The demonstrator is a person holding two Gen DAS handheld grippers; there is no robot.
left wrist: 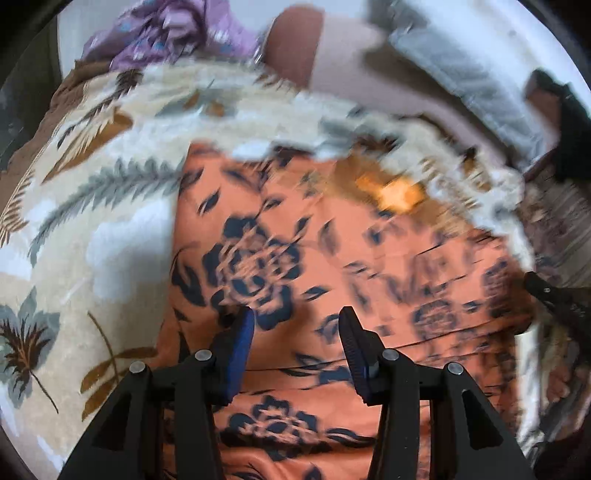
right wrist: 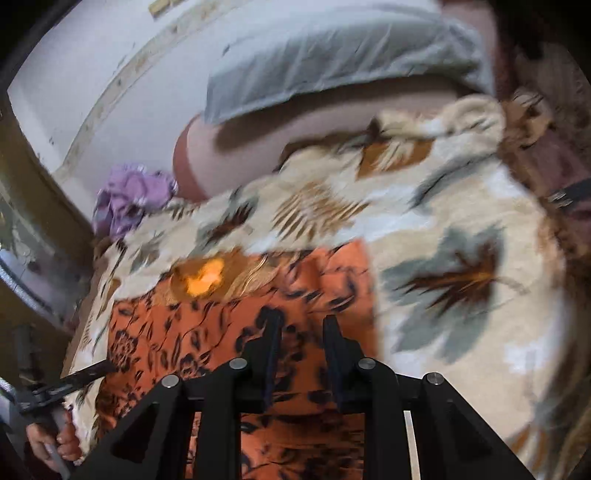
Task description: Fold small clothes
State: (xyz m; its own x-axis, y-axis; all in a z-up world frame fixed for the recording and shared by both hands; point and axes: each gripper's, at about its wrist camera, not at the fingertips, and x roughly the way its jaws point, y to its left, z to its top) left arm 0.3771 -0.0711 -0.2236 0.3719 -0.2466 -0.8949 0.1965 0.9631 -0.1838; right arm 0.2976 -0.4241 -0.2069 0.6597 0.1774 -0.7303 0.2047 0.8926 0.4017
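Note:
An orange garment point(left wrist: 332, 258) with a dark blue flower print lies spread on a cream leaf-patterned blanket point(left wrist: 92, 221). It has a bright yellow-orange patch point(left wrist: 400, 195) near its far edge. My left gripper point(left wrist: 296, 312) hovers over the garment's near part, open, with only cloth below the gap. In the right wrist view the same garment point(right wrist: 184, 332) lies under my right gripper point(right wrist: 302, 316), whose jaws stand a little apart with nothing pinched between them. The right gripper's tip point(left wrist: 546, 291) shows at the garment's right edge. The left gripper point(right wrist: 85, 373) and a hand point(right wrist: 55, 443) show at lower left.
A crumpled purple cloth point(left wrist: 162, 33) point(right wrist: 129, 195) lies at the blanket's far corner. A grey pillow point(right wrist: 332, 55) rests on a pink bolster point(right wrist: 295, 125) behind the blanket. A white wall point(right wrist: 74, 92) bounds the far side. Both views are motion-blurred.

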